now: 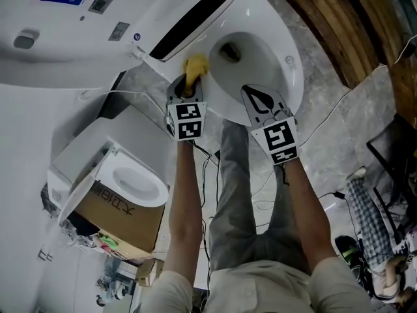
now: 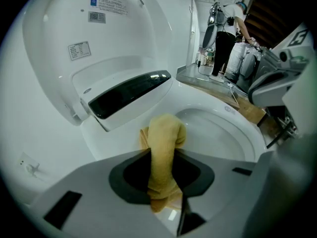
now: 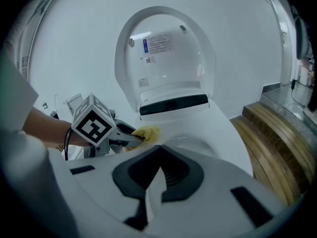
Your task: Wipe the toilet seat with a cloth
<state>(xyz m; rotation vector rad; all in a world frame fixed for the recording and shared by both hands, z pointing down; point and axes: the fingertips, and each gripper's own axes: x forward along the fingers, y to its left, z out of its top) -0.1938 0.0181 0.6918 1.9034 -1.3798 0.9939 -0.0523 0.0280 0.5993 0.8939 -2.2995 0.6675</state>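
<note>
Shows the left gripper [image 2: 163, 182] with its jaws closed on a yellow cloth [image 2: 166, 138], pinched as a soft, ribbed roll whose folded end bulges out past the tips. Presses that end of the cloth [image 1: 195, 65] onto the rear left part of the toilet seat [image 1: 287, 77], just in front of the dark panel [image 1: 195, 18]. Seen from the right gripper view, places the left gripper [image 3: 126, 139] low over the rim, with the cloth [image 3: 146, 133] touching the seat [image 3: 223, 133]. Shows the right gripper [image 3: 153, 177] with jaws brought together to a thin seam and nothing between them. Sets the right gripper [image 1: 253, 95] above the front of the bowl, beside the left gripper [image 1: 190, 83] and apart from it. Presents the seat [image 2: 247, 133] as smooth, glossy white and oval, and the lid [image 3: 163, 48] as upright, rounded and labelled with printed stickers. Renders the panel [image 2: 129, 90] as a long, black, shiny strip. Includes a marker cube [image 1: 187, 120] on each gripper, curved wooden steps [image 3: 277, 133] to the right, a grey stone floor [image 1: 326, 129], and a cardboard box [image 1: 124, 220] at lower left.
</note>
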